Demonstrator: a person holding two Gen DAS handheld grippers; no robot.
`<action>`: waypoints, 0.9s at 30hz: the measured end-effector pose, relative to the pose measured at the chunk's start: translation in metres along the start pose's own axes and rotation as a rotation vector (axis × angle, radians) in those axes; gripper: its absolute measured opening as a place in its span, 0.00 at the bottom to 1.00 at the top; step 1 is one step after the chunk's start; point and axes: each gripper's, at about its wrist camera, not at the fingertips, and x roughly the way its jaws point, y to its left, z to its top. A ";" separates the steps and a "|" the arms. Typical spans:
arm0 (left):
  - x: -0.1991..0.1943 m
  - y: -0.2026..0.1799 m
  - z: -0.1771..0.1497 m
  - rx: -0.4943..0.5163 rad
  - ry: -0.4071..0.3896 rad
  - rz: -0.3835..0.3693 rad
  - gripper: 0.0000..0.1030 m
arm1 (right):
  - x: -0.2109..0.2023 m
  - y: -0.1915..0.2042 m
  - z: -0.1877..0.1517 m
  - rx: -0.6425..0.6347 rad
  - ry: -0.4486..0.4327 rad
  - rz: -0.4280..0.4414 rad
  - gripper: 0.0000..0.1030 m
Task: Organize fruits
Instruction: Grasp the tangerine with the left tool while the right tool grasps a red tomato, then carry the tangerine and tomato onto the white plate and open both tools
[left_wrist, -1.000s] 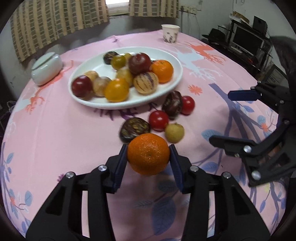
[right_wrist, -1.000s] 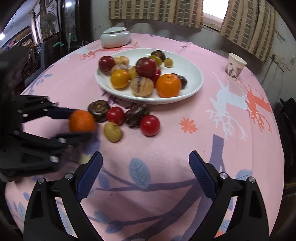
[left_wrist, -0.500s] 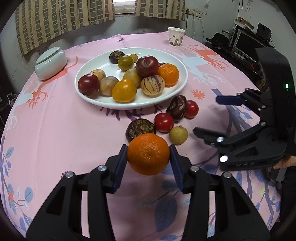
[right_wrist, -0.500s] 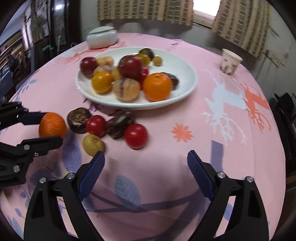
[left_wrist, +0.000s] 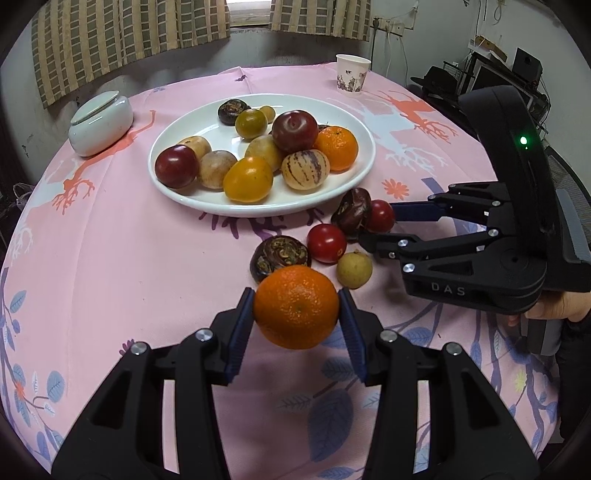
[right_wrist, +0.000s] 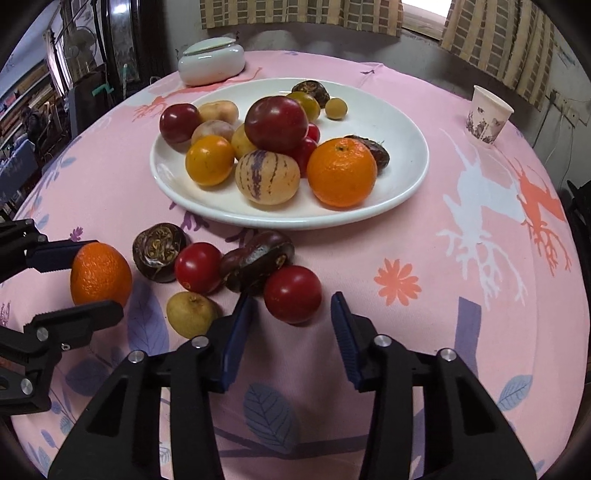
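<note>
The left hand-held gripper (left_wrist: 296, 308) pinches an orange mandarin (left_wrist: 296, 306) between its two blue pads, which press on both sides of the fruit; it is held above the pink tabletop (left_wrist: 129, 266). The right hand-held gripper (right_wrist: 291, 328) has just been closing its jaws around a red tomato (right_wrist: 292, 293). The tomato sits between the blue pads, but in the right wrist view a small gap shows on each side, so the pads do not yet press on it. In the left wrist view, a hand (left_wrist: 554, 306) shows partly behind this gripper's black body.

Just beside that tomato lies a dark purple fruit (right_wrist: 258, 260), touching it. Next to it are a second red tomato (right_wrist: 198, 267), a dark brown round fruit (right_wrist: 160, 252) and a small yellow-green fruit (right_wrist: 192, 314), all close together on the tabletop.

Behind this group stands a white plate (right_wrist: 399, 122) with many fruits in it: another orange mandarin (right_wrist: 341, 171), a striped pale melon-like fruit (right_wrist: 267, 177), a big dark red plum (right_wrist: 276, 123), a yellow-orange tomato (right_wrist: 209, 159) and several others.

Farther away, a white lidded jar (right_wrist: 211, 61) stands behind the plate on one side, and a paper cup (right_wrist: 487, 116) on the other side, well apart from the plate.
</note>
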 end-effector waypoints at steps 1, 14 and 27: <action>0.000 0.000 0.000 0.001 0.000 0.000 0.45 | 0.000 0.001 -0.001 0.001 0.000 0.005 0.37; 0.005 0.002 0.000 -0.003 0.018 0.003 0.45 | -0.008 -0.001 -0.006 0.028 0.001 0.028 0.29; 0.003 0.002 0.001 -0.010 0.010 -0.010 0.45 | -0.043 -0.008 -0.018 0.039 -0.054 0.029 0.29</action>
